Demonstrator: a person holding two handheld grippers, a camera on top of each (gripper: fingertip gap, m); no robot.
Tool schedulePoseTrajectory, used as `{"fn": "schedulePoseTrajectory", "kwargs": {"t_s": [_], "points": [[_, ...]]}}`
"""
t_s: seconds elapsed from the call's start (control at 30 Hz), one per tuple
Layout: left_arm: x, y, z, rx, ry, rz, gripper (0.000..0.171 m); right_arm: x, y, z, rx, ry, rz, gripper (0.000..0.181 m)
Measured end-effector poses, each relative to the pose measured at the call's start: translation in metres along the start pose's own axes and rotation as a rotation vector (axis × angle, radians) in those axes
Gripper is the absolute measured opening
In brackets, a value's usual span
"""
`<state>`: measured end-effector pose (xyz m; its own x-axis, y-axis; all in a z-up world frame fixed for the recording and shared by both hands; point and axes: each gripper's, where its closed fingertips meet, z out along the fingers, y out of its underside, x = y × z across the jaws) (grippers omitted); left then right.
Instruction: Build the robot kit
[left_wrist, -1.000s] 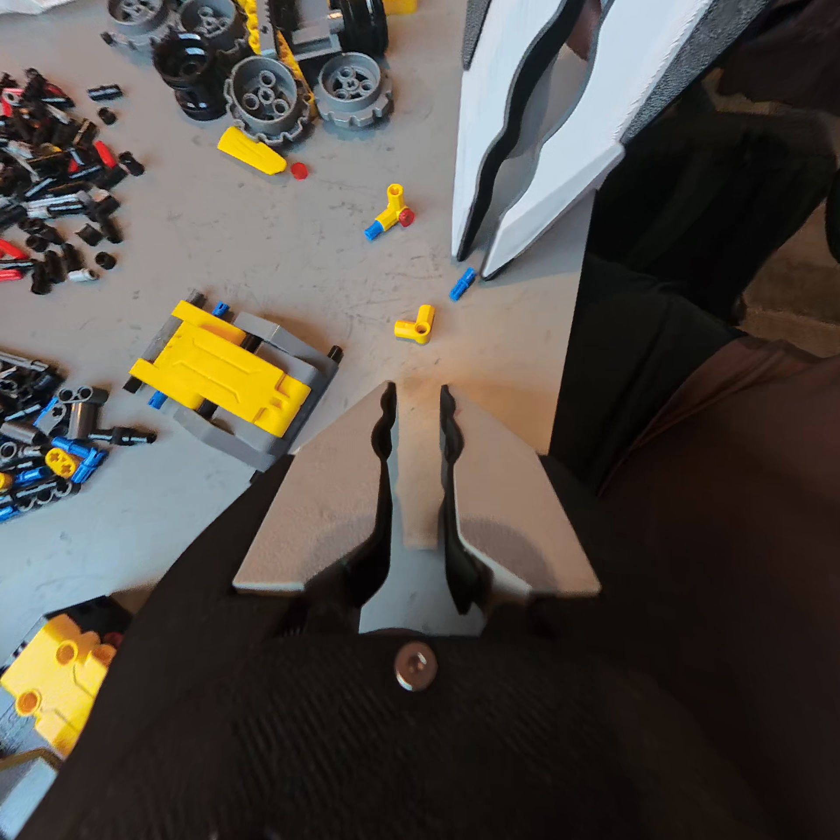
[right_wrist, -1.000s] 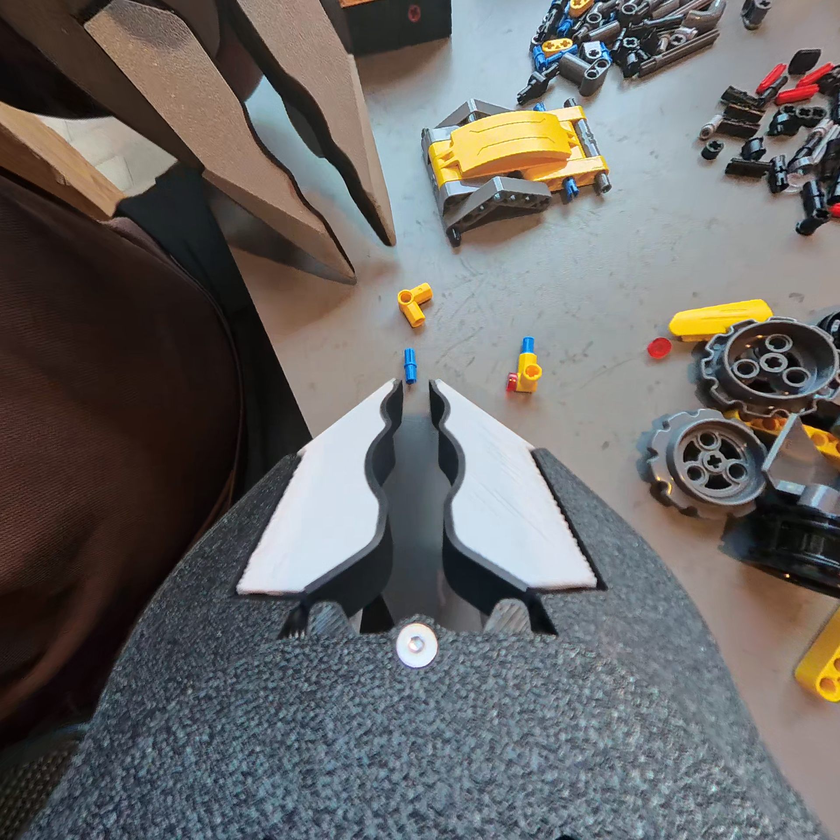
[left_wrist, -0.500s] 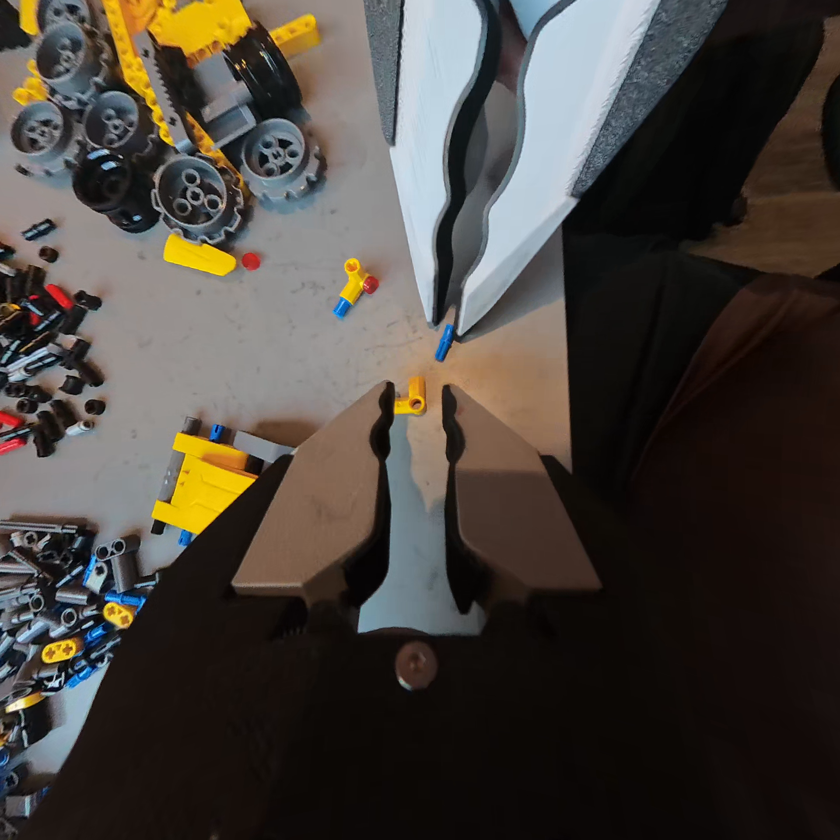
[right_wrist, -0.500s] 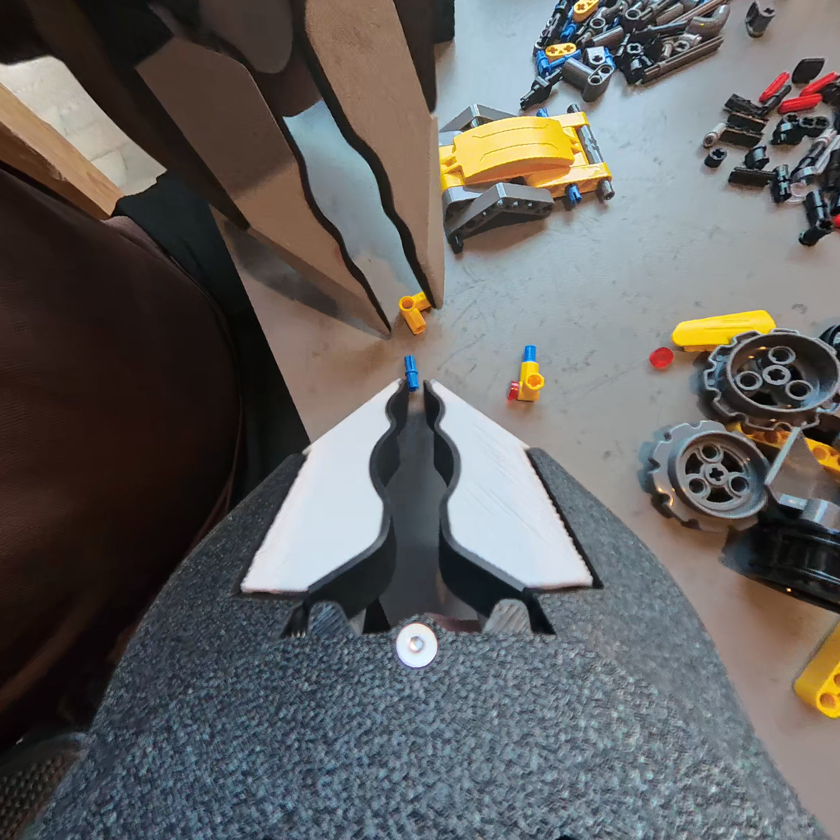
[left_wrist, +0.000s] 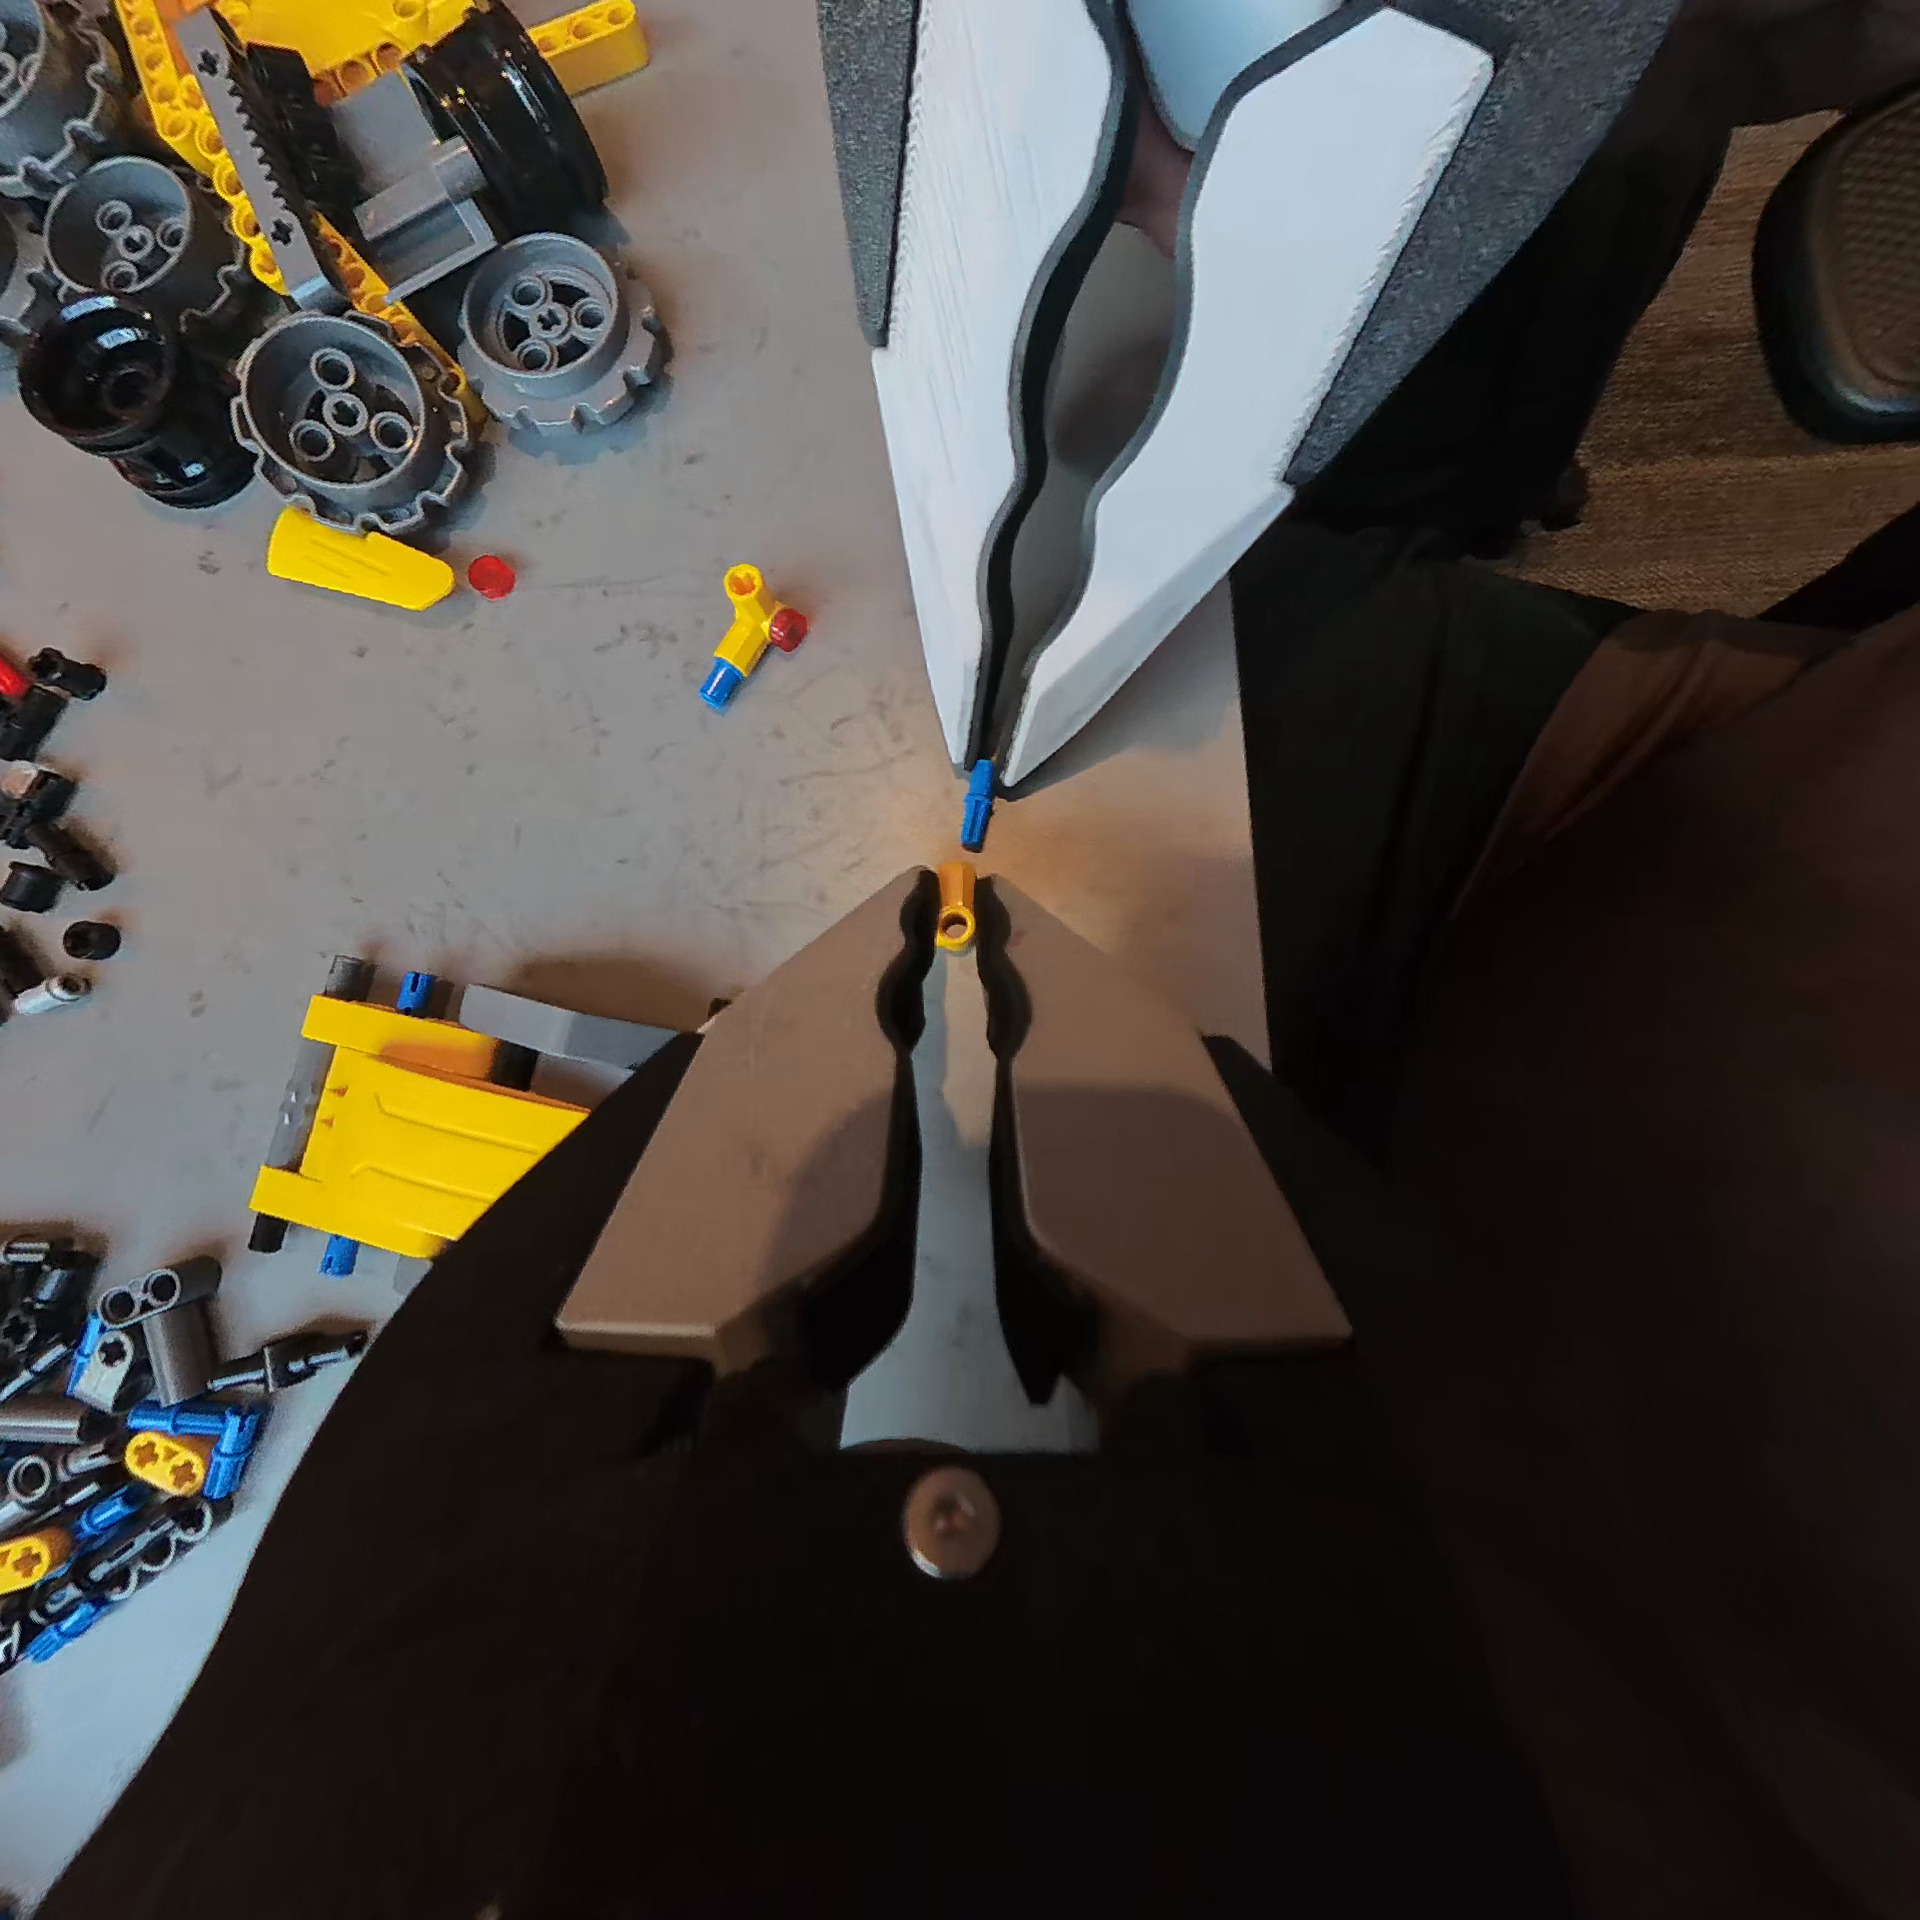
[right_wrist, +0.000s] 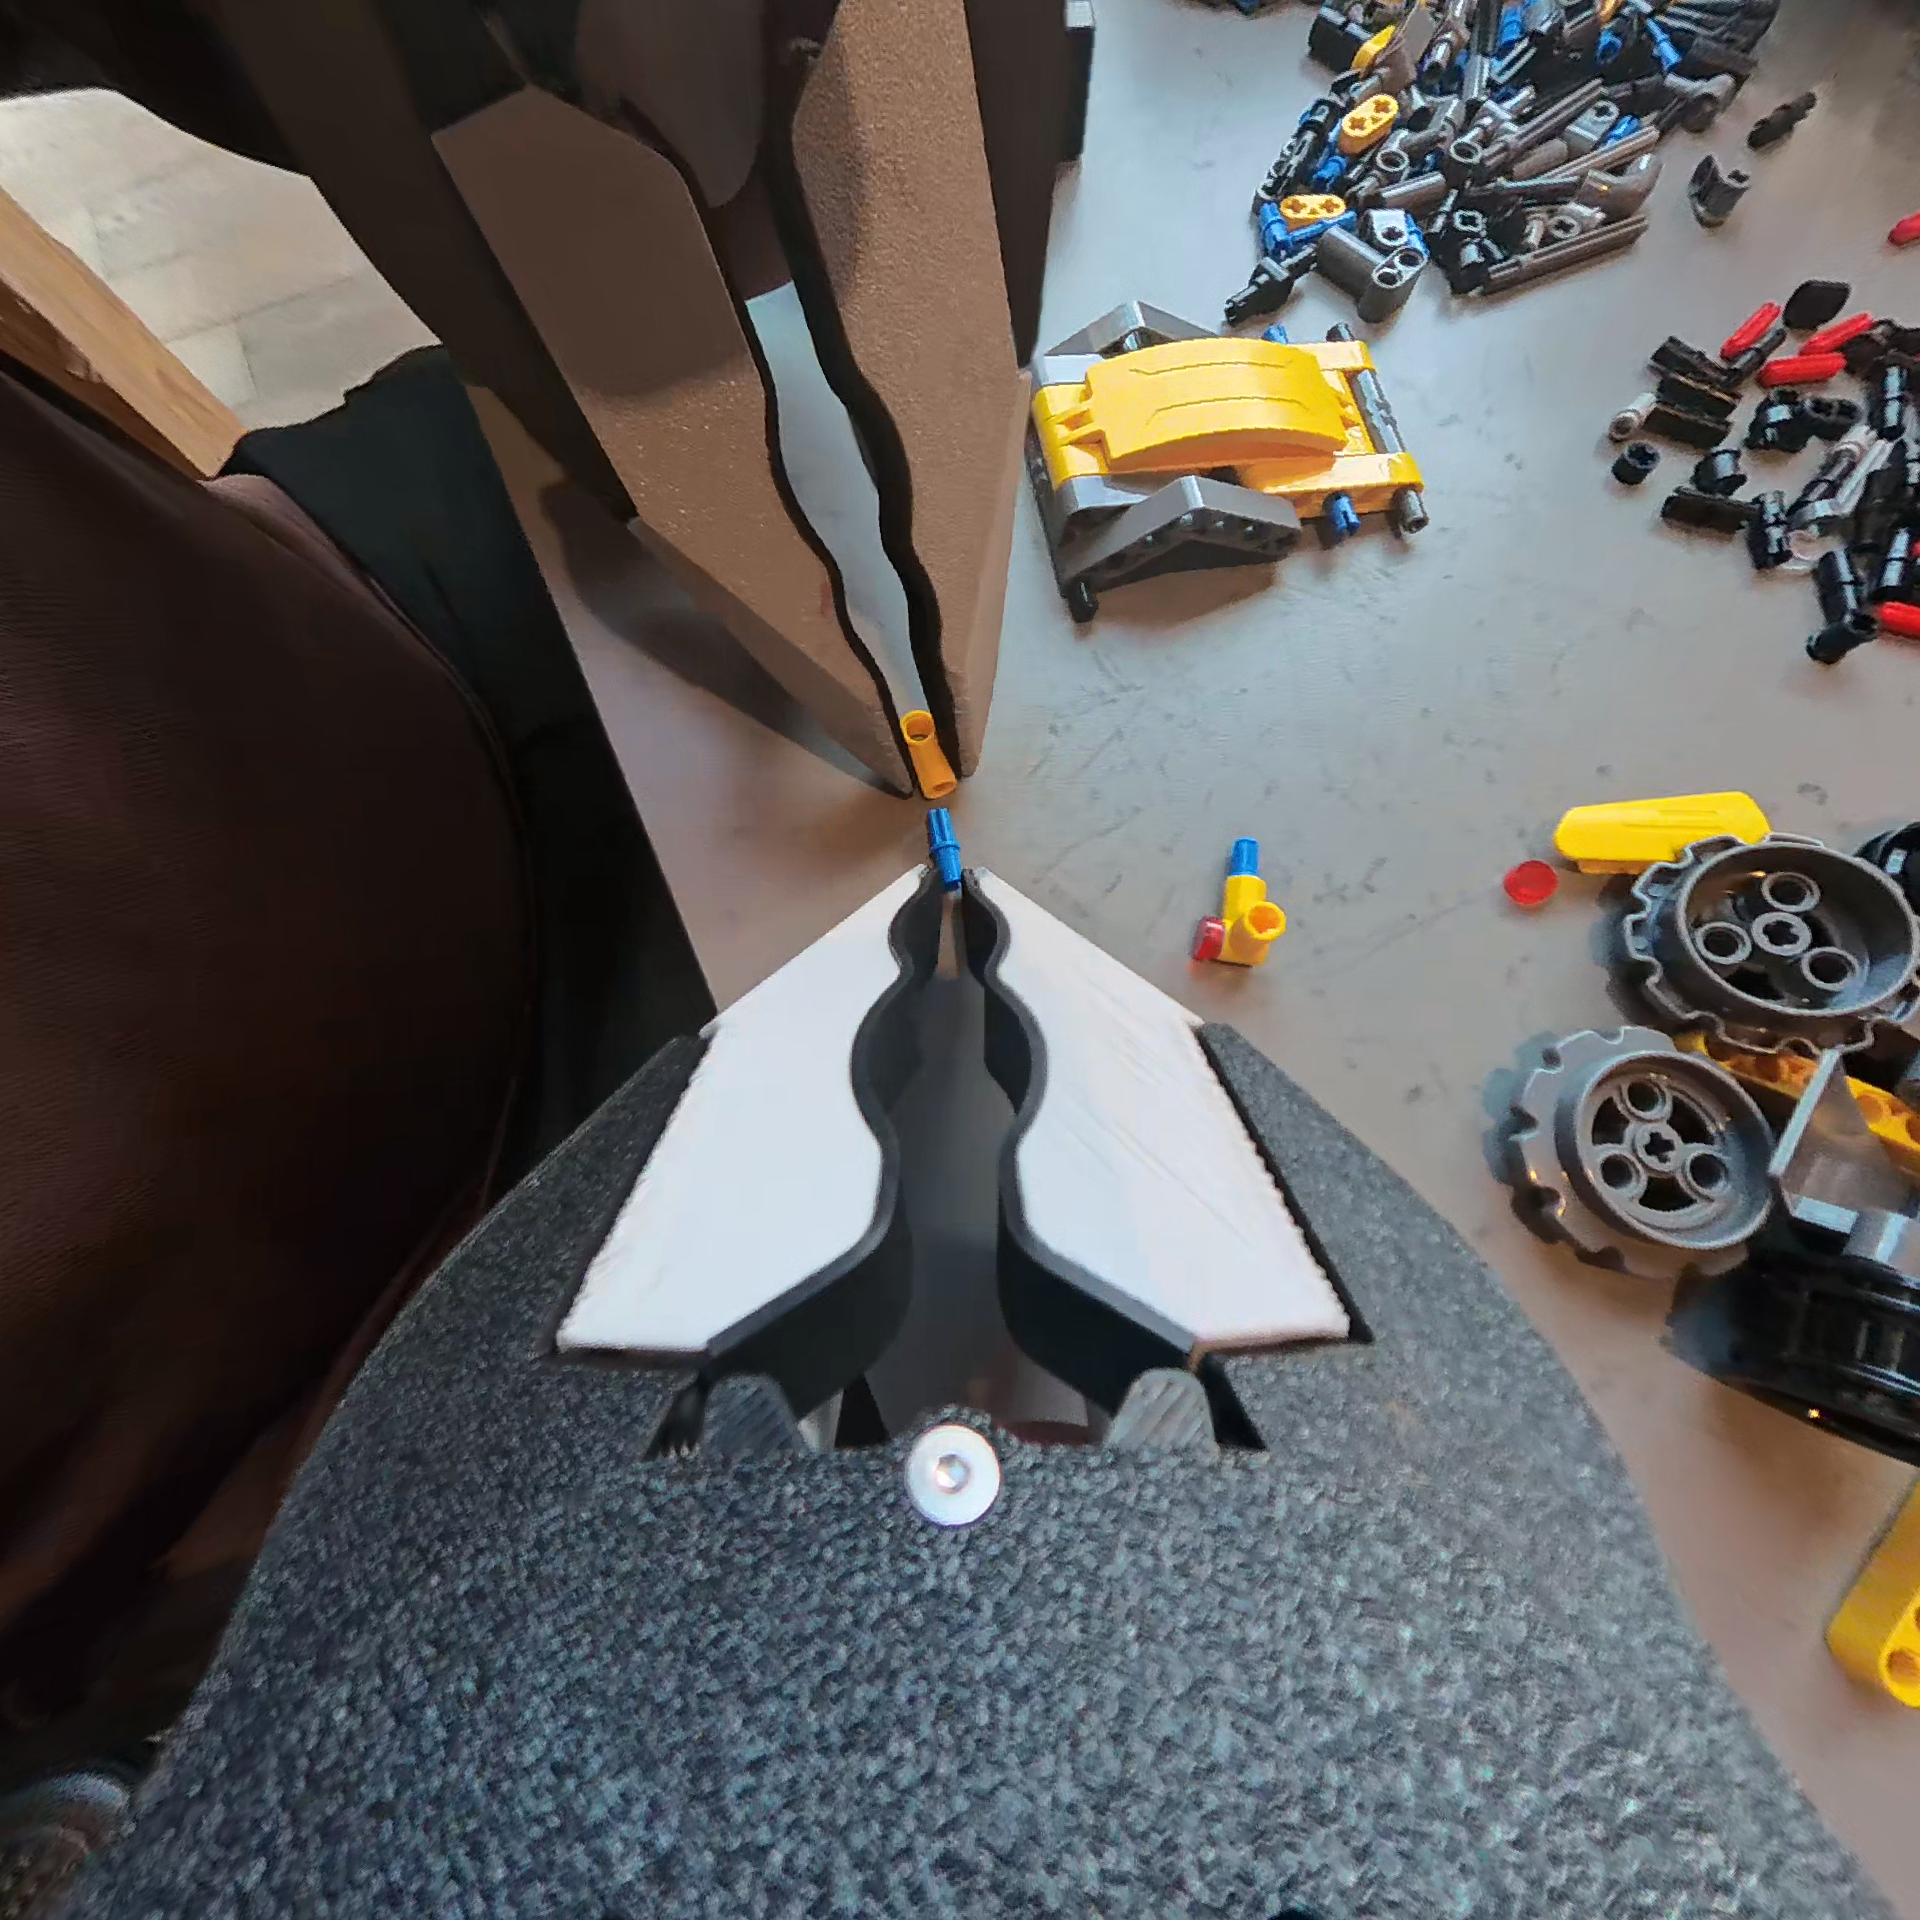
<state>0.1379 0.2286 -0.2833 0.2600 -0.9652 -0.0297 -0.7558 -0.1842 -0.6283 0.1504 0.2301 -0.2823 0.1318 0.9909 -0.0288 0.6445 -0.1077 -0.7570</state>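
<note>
My left gripper (left_wrist: 954, 894), with brown fingers, is shut on a small yellow connector piece (left_wrist: 955, 908) at its tips. My right gripper (right_wrist: 945, 883), with white fingers, is shut on a small blue pin (right_wrist: 942, 844) that sticks out from its tips. The two grippers face each other tip to tip near the table's near edge. The blue pin (left_wrist: 978, 812) points at the yellow connector (right_wrist: 927, 752), with a small gap between them. The left gripper (right_wrist: 928, 774) shows at the top of the right wrist view and the right gripper (left_wrist: 995, 784) at the top of the left wrist view.
A yellow connector with blue and red pins (left_wrist: 750, 630) lies on the grey table (left_wrist: 499, 790). A yellow-and-grey assembly (right_wrist: 1216, 447), grey wheels (left_wrist: 556, 327), a yellow panel (left_wrist: 353, 559), a red stud (left_wrist: 488, 575) and piles of small parts (right_wrist: 1507, 177) lie around. A person's dark clothing (left_wrist: 1558, 1039) is beside the table edge. My right gripper's tips are some 10 centimeters from the red stud (left_wrist: 488, 575). Seen from the right wrist view (right_wrist: 1536, 884) as well.
Both grippers came down and closed, the left on the yellow connector, the right on the blue pin. They now hold the two pieces tip to tip, closer together than before.
</note>
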Motion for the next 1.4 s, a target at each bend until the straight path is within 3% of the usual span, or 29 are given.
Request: {"fn": "schedulePoseTrajectory", "kwargs": {"t_s": [0.43,0.9,1.23,1.4], "points": [[0.015,0.006,-0.006,0.028,0.037,0.015,0.004,-0.015,-0.005,0.005,0.051,0.000,-0.079,0.003],[0.016,0.006,-0.006,0.056,0.067,-0.013,0.004,-0.018,-0.006,0.007,0.033,-0.037,-0.034,0.002],[0.016,0.010,-0.008,-0.004,0.002,0.077,0.004,-0.019,-0.009,0.010,-0.004,-0.131,0.147,0.002],[0.016,0.010,-0.009,-0.046,-0.031,0.192,0.004,-0.022,-0.010,0.009,-0.053,-0.284,0.386,0.002]]}}
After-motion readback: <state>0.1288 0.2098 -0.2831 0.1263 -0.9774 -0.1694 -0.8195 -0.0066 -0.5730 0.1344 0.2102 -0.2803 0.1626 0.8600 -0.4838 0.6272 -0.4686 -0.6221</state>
